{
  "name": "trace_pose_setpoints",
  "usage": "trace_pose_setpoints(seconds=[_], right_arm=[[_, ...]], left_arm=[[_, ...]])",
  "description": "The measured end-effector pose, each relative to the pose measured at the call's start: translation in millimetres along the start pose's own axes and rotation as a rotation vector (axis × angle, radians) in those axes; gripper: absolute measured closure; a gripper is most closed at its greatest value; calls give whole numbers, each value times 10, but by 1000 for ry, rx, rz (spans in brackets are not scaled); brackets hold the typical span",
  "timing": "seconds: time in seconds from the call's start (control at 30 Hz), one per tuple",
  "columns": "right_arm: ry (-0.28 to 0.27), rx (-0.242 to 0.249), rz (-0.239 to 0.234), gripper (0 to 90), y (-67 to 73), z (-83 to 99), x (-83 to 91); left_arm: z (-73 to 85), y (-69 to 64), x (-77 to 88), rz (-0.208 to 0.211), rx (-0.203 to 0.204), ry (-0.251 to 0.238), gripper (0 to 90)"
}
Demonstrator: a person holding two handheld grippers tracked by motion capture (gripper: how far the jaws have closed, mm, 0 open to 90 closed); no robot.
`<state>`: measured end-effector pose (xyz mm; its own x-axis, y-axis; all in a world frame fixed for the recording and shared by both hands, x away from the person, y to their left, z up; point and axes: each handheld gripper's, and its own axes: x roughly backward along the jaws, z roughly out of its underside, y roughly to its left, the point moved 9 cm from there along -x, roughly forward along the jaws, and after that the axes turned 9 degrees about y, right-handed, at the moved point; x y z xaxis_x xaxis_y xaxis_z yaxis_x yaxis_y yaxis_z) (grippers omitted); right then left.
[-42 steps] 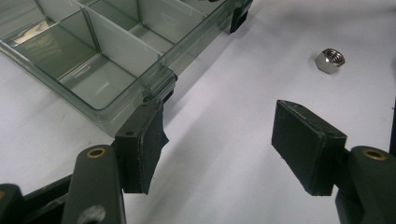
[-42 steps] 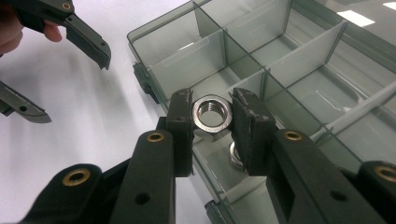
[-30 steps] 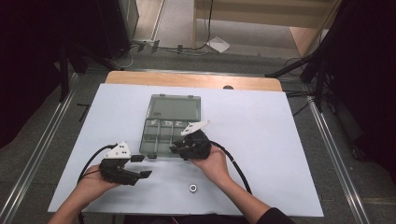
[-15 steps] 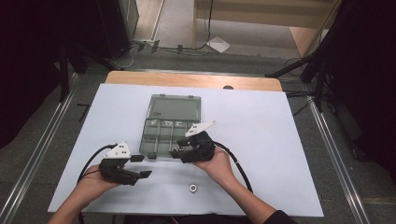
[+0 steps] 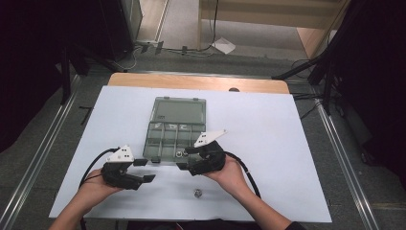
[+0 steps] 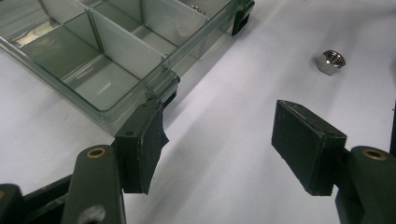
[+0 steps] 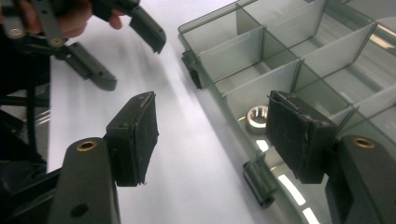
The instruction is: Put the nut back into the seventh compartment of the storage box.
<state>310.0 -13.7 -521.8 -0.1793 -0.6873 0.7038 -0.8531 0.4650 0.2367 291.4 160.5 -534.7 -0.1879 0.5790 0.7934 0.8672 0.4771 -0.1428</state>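
Claws (image 5: 184, 157) straddle organizer box's (image 5: 179, 112) near edge, open around nothing.

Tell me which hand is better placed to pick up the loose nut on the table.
Probably the right gripper: its fingers are open and empty after dropping a nut in the box, and the loose nut lies just below that hand.

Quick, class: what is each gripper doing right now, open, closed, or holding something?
Left gripper: open, holding nothing.
Right gripper: open, jaws just been opening; nothing gripped, a nut lies in the box behind them.
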Motion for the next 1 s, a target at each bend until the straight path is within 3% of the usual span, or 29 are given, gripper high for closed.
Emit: trace_pose_setpoints(seconds=[0.17, 0.47, 1.0], right_arm=[[-18, 4, -22, 356, 27, 58, 77], [-47, 48, -21, 337, 68, 135, 192], [-55, 38, -33, 316, 133, 280, 320]], left_arm=[[-4, -3, -2, 0, -1, -2, 344], [-6, -7, -3, 3, -1, -3, 344], [-11, -7, -6, 3, -2, -4, 344]])
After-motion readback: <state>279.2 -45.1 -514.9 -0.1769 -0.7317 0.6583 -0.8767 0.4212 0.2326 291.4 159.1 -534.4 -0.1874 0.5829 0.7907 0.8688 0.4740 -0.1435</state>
